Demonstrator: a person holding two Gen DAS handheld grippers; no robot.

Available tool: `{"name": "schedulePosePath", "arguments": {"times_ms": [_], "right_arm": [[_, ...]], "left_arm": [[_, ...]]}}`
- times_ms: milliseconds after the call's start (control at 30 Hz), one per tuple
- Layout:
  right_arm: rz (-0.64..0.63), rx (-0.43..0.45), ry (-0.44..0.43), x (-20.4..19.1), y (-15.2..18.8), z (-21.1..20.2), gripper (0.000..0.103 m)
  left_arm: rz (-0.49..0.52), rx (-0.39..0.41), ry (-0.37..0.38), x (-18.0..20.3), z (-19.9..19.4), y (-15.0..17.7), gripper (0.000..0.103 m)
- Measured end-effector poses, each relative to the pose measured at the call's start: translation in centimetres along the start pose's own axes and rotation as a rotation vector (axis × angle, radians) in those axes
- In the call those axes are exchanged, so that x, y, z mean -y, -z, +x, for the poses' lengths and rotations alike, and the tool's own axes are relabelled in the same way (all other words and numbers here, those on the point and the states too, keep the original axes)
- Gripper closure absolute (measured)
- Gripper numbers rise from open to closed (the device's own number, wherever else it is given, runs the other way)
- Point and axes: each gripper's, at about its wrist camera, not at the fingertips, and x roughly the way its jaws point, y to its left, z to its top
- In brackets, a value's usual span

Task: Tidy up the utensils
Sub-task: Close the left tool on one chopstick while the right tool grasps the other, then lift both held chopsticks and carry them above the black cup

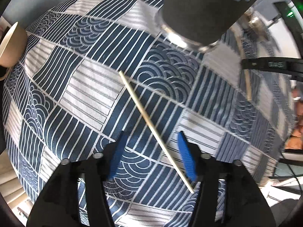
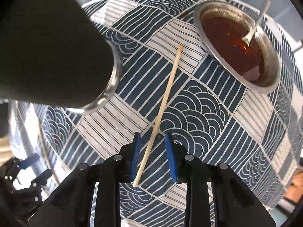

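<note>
Two pale wooden chopsticks are in play on this blue-and-white wave-patterned tablecloth (image 1: 90,94), one under each gripper. Over on the left, the left gripper (image 1: 151,155) points straight down with its blue pads standing wide apart, nothing pressed between them; the first chopstick (image 1: 151,126) lies flat on the cloth, slanting from upper left to lower right, its lower end passing just in front of the right-hand pad (image 1: 186,156). No grip there.

Moving right, a tall dark cylinder with a shiny metal rim (image 2: 56,47) looms beside the action, possibly the holder these sticks belong in, though that's a guess. The right gripper (image 2: 152,157) hangs over the second chopstick (image 2: 161,106), jaws parted a little, the stick running between them and hugging the left pad (image 2: 135,157); whether that pad actually touches it, I can't say. Far right, a round metal bowl of reddish-brown sauce (image 2: 200,24) holds a metal spoon (image 2: 253,24).

These sticks look light, stiff, thin and smooth, so they'll roll or slip. Best taken crosswise near the middle, pads squarely across the shaft.
</note>
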Motion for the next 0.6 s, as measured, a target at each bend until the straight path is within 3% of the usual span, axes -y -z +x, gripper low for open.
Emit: {"name": "schedulePosePath", "arguments": {"times_ms": [100, 267, 300, 367, 433, 500, 567, 600], "right_arm": [[-0.028, 0.020, 0.032, -1.3, 0.3, 0.2, 0.077], [-0.032, 0.041, 0.001, -0.5, 1.2, 0.1, 0.083], [-0.033, 0.047, 0.001, 0.0, 1.4, 0.1, 0.092], [-0.038, 0.049, -0.006, 1.3, 1.8, 0.1, 0.097], [-0.040, 0.038, -0.016, 2.3, 2.1, 0.1, 0.098], [-0.020, 0.038, -0.043, 3.6, 2.5, -0.1, 0.098], [0.042, 0.026, -0.135, 5.3, 2.9, -0.1, 0.098], [0.094, 0.007, -0.227, 6.3, 3.2, 0.1, 0.098]], "left_arm": [[0.077, 0.030, -0.082, 1.2, 0.1, 0.5, 0.041], [0.091, 0.102, -0.069, 1.0, -0.5, 1.5, 0.041], [0.088, 0.104, -0.067, 0.8, -0.6, 1.7, 0.045], [0.100, 0.100, -0.061, 0.2, -1.0, 1.9, 0.054], [0.084, 0.098, -0.055, -0.7, -1.5, 2.7, 0.082], [0.024, 0.089, -0.035, -2.7, -1.9, 2.8, 0.095], [-0.083, 0.086, 0.034, -5.4, -2.2, 3.2, 0.096], [-0.099, 0.079, 0.042, -5.9, -2.3, 3.3, 0.096]]}}
